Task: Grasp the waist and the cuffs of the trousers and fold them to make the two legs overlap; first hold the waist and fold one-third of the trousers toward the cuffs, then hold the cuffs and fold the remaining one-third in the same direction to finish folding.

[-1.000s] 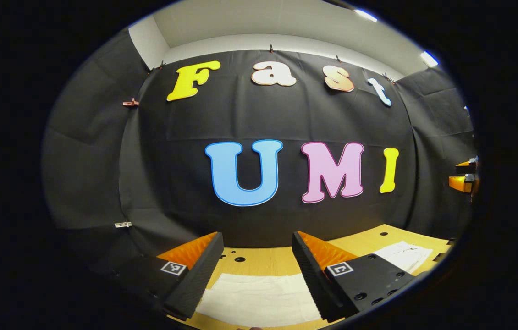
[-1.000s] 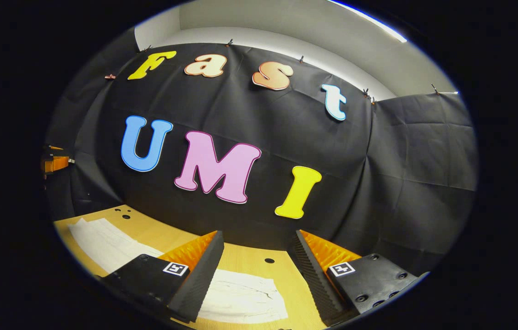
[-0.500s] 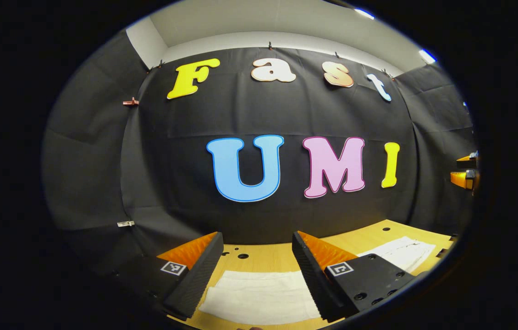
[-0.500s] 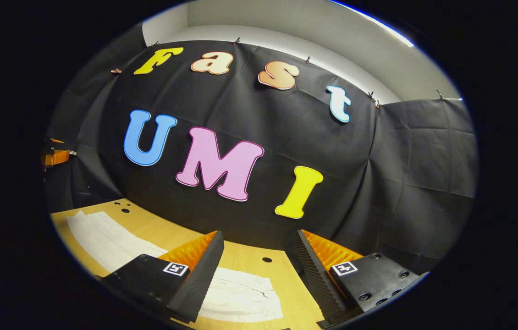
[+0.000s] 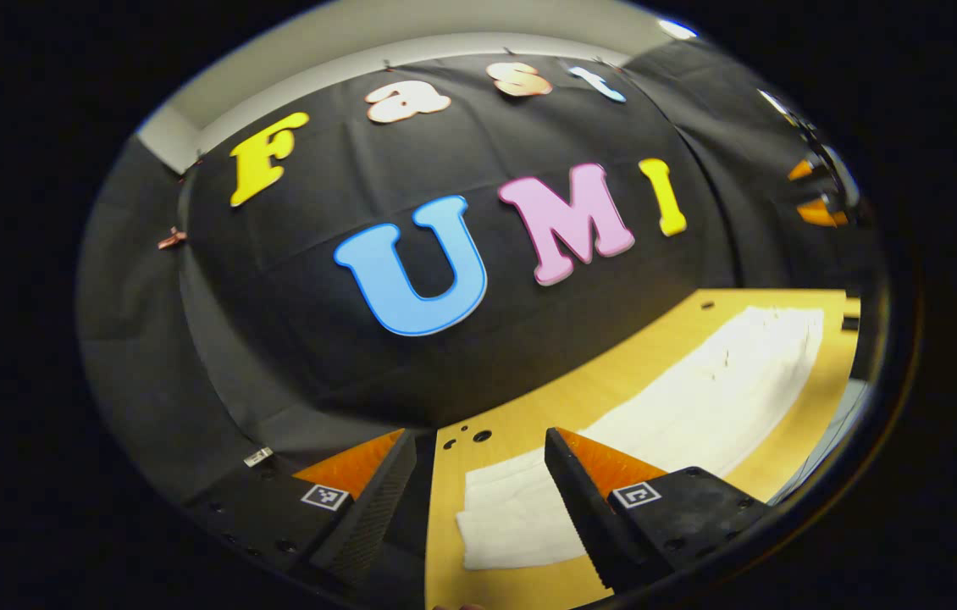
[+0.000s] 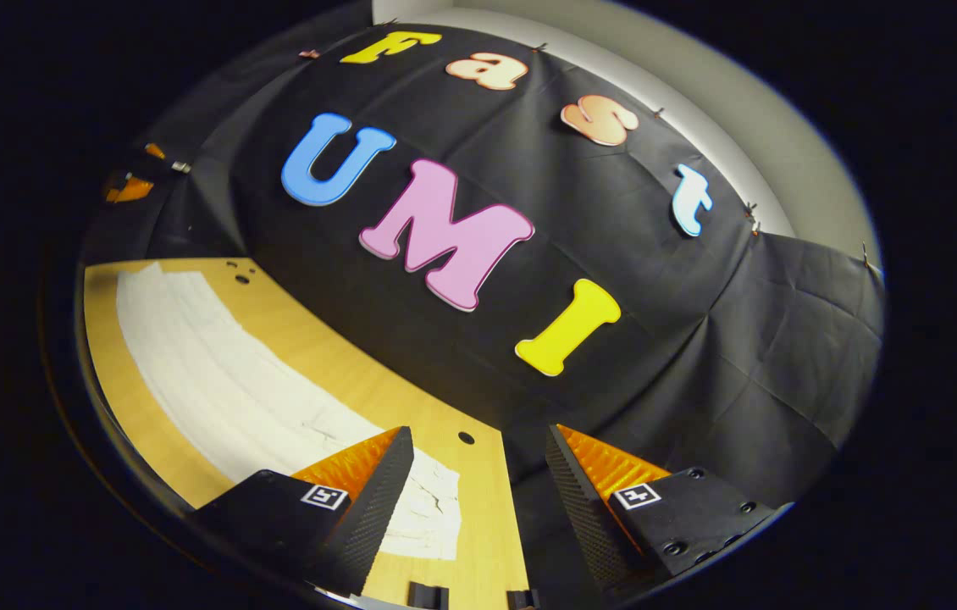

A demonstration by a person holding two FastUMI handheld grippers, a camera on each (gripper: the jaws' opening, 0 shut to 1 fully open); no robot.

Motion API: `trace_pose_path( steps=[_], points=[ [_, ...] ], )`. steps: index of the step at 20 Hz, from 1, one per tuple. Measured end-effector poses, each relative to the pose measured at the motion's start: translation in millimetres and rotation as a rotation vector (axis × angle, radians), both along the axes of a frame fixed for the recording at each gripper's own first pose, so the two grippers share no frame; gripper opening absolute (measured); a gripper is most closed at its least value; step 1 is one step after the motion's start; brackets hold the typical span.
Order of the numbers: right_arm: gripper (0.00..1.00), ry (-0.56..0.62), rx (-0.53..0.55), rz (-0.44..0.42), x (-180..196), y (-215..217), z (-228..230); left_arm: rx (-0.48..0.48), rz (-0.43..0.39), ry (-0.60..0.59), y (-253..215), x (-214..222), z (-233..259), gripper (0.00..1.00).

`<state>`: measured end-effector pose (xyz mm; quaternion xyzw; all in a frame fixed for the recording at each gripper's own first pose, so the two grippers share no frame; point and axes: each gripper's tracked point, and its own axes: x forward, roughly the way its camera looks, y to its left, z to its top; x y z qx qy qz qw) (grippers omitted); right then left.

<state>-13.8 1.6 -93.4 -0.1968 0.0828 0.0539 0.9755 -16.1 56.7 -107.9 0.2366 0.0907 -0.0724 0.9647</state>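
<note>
Trousers [image 5: 648, 415] lie flat on the table [image 5: 580, 390] in the left gripper view, one end just ahead of the wide open, empty left gripper [image 5: 478, 500]. In the right gripper view, the right gripper [image 6: 478, 500], also wide open and empty, hovers above the other end of the trousers [image 6: 241, 381]; both should descend onto the near edge before closing.

The trousers [image 5: 699, 398] look like plain white cloth, matt, a bit creased near one end. The bench [image 5: 614, 381] is smooth light wood with drilled holes. Both hand-held gripper bodies look like matt plastic with ridged finger faces.
</note>
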Motion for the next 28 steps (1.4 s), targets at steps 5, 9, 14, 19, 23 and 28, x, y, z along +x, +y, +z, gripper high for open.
trace_pose_path(
  steps=[5, 9, 14, 19, 23, 28],
  points=[
    [0.97, 0.123, -0.174, 0.077, -9.0, 7.3, -72.1, 0.277, -0.105, 0.137, 18.5, 2.1, -84.7, 0.96],
    [0.97, 0.218, -0.309, 0.167, -15.6, 9.3, -135.7, 0.511, -0.257, 0.304, 21.3, -7.6, -174.4, 0.95],
    [0.97, 0.325, -0.414, 0.247, -25.1, 5.6, -199.8, 0.638, -0.307, 0.493, 36.8, -19.2, -256.5, 0.96],
    [0.98, 0.397, -0.389, 0.250, -28.4, 1.1, -232.5, 0.813, -0.314, 0.566, 60.3, -11.4, -288.5, 0.95],
    [0.98, 0.425, -0.388, 0.255, -26.5, -4.7, -246.8, 0.875, -0.361, 0.561, 54.2, 18.4, -294.0, 0.94],
    [0.97, 0.451, -0.394, 0.242, -18.1, -21.8, -260.5, 0.932, -0.343, 0.602, 56.0, 52.3, -309.5, 0.86]
  ],
)
